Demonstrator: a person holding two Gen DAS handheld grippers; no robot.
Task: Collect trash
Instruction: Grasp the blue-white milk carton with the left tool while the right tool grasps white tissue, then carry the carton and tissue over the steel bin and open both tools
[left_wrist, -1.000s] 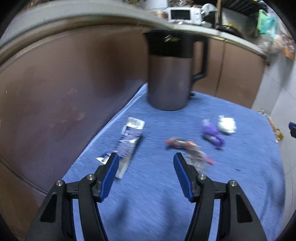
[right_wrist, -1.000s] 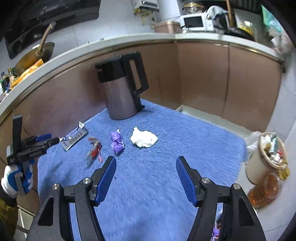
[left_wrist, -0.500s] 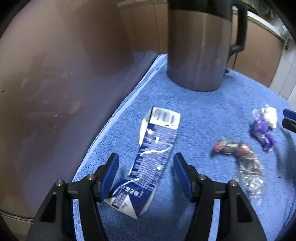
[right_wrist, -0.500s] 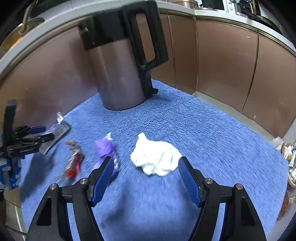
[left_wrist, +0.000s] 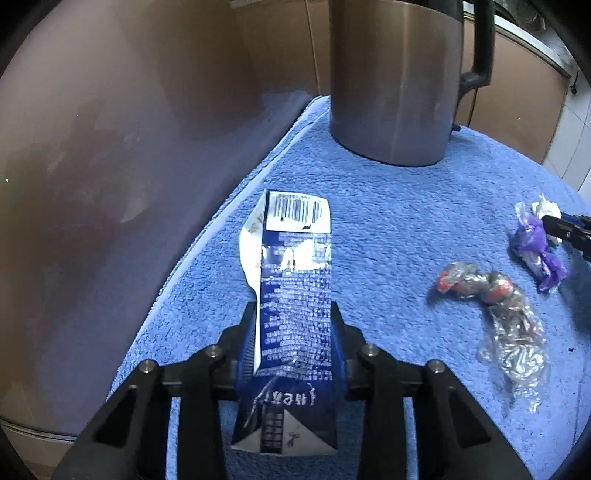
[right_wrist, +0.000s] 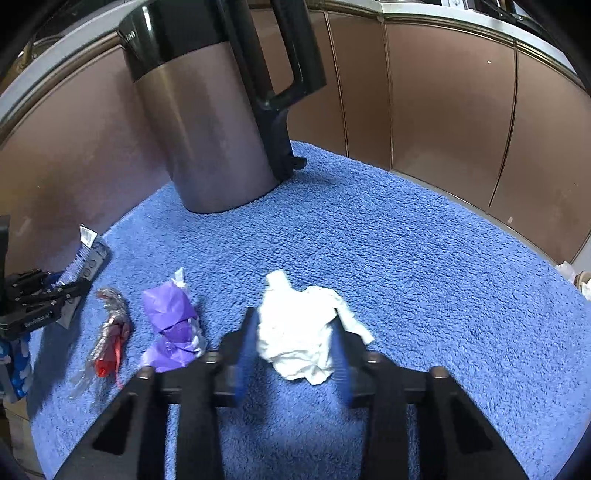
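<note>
Left gripper (left_wrist: 293, 325) jaws closed on blue carton (left_wrist: 295, 295), flat on blue mat (right_wrist: 406, 258). Right gripper (right_wrist: 295, 343) jaws, blurred, seem pinched around white tissue (right_wrist: 299, 332). Purple wrapper (right_wrist: 171, 325) at 9 o'clock of tissue. Steel jug (right_wrist: 210, 129) upright at 12; contents hidden.

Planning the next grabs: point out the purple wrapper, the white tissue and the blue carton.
purple wrapper (right_wrist: 170, 325): right wrist view, crumpled middle.
white tissue (right_wrist: 295, 328): right wrist view, centre of wad.
blue carton (left_wrist: 295, 291): left wrist view, printed face.

Left gripper (left_wrist: 293, 332) clamped on flattened blue carton (left_wrist: 291, 295).
Steel jug (left_wrist: 395, 81) stood at one o'clock; crumpled wrappers (left_wrist: 495, 310) at three.
</note>
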